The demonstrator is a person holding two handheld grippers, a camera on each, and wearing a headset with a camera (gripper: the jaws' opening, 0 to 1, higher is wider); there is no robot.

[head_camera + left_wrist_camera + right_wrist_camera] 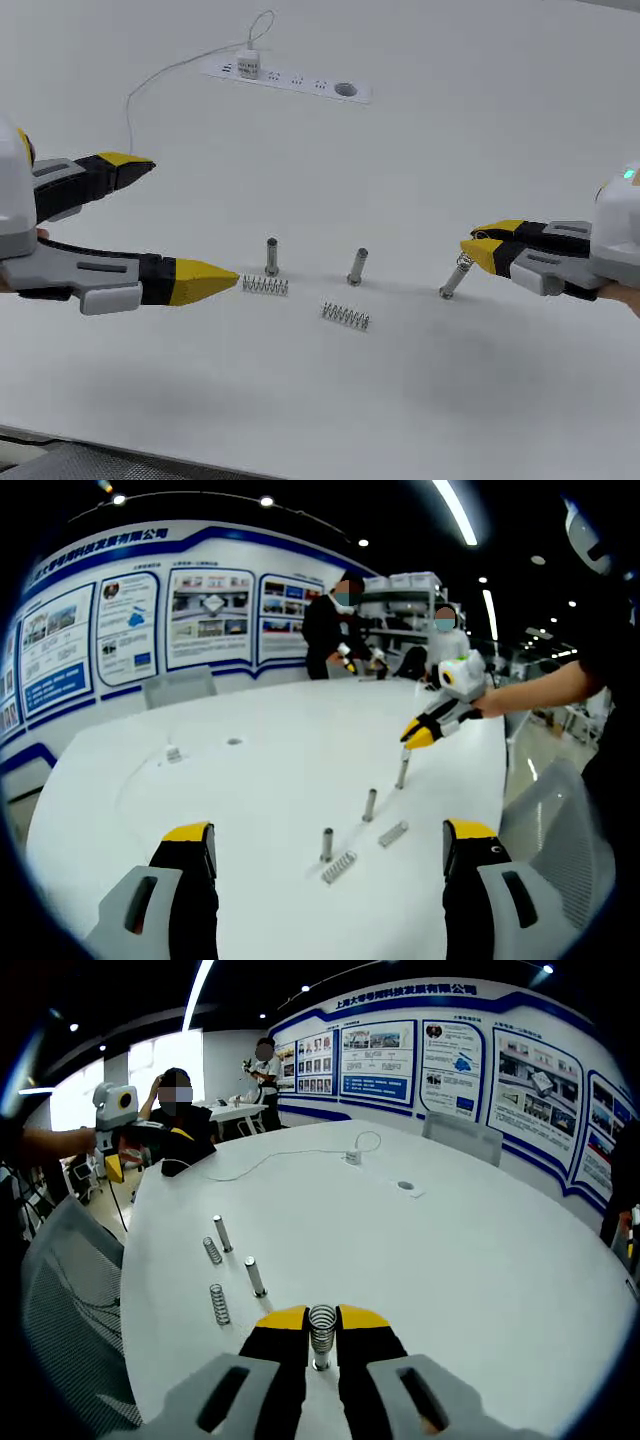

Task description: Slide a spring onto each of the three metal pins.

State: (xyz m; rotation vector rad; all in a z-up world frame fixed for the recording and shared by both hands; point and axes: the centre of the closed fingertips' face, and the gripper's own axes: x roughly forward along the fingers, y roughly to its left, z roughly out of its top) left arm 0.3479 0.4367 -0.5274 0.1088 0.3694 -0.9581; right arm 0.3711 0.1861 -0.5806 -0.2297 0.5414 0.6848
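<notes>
Three metal pins stand upright on the white table (480,120): the left pin (271,256), the middle pin (357,267) and the right pin (450,284), which leans. My right gripper (472,246) is shut on a spring (464,263) at the top of the right pin. In the right gripper view that spring (322,1326) sits between the yellow tips over the pin (320,1362). Two loose springs lie flat, one (265,286) by the left pin, one (345,316) nearer me. My left gripper (185,222) stands open, its lower tip beside the first loose spring (341,866).
A white power strip (290,78) with a plug and a cable lies at the far side of the table. Grey chairs (70,1310) stand at the table's edge. Two people stand beyond the table (335,630).
</notes>
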